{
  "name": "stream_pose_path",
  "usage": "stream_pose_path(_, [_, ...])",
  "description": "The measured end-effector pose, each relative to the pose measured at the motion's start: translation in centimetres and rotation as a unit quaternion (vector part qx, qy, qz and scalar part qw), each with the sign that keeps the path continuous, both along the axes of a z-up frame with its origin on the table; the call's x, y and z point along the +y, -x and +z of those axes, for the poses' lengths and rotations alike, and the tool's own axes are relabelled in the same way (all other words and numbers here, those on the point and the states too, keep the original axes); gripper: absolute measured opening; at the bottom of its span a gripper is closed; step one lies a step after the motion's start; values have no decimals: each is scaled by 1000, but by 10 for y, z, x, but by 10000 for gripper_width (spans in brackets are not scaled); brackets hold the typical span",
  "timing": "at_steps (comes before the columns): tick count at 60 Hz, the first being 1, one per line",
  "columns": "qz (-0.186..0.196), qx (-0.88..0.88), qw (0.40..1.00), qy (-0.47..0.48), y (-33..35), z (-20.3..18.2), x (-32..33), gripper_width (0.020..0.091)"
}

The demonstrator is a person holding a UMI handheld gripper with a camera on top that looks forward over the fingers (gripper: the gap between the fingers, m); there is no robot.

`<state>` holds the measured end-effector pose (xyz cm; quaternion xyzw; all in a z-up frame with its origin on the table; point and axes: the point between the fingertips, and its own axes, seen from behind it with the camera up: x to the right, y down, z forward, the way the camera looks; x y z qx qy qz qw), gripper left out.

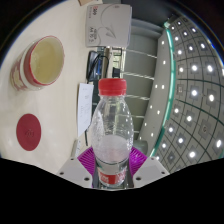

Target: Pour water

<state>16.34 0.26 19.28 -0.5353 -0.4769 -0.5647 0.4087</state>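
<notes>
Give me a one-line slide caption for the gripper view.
Tool shut on an upright red-capped water bottle, with a cup beyond on the table.

A bottle [112, 130] stands upright between the two fingers [86, 158] of the tool [112, 162], its cap at the top and its base down between the pads, which sit against its lower sides. Beyond the bottle and to its left, a cup [40, 60] rests on the tabletop [60, 110]. Nearer than the cup, also left of the bottle, a round lid [30, 131] lies flat on the tabletop, well apart from the cup. Behind the bottle's cap, farther back, sits a box-shaped device [108, 30]. To the right of the bottle a curved panel [195, 90] rises beside the tabletop.
</notes>
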Motion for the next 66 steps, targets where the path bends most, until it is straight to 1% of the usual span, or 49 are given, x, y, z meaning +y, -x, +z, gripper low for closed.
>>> stream_pose_path(7, [16,-79,997,2,22,-9,-3,402])
stream_pose_path(17, [40,-138,990,11,44,-25,-5,403])
stream_pose_path(26, [58,-141,988,14,56,-27,-3,403])
stream_pose_path(31, [56,-120,991,14,53,-26,-4,401])
stream_pose_path(39, [47,-12,999,17,48,-16,-4,407])
stream_pose_path(43, [54,84,995,13,50,-3,-9,407])
stream_pose_path(47, [54,175,983,4,49,12,-13,408])
stream_pose_path(53, [53,320,946,5,50,21,-20,408])
stream_pose_path(57, [46,412,910,19,50,15,-24,406])
stream_pose_path(66, [7,588,806,70,53,-36,-30,406])
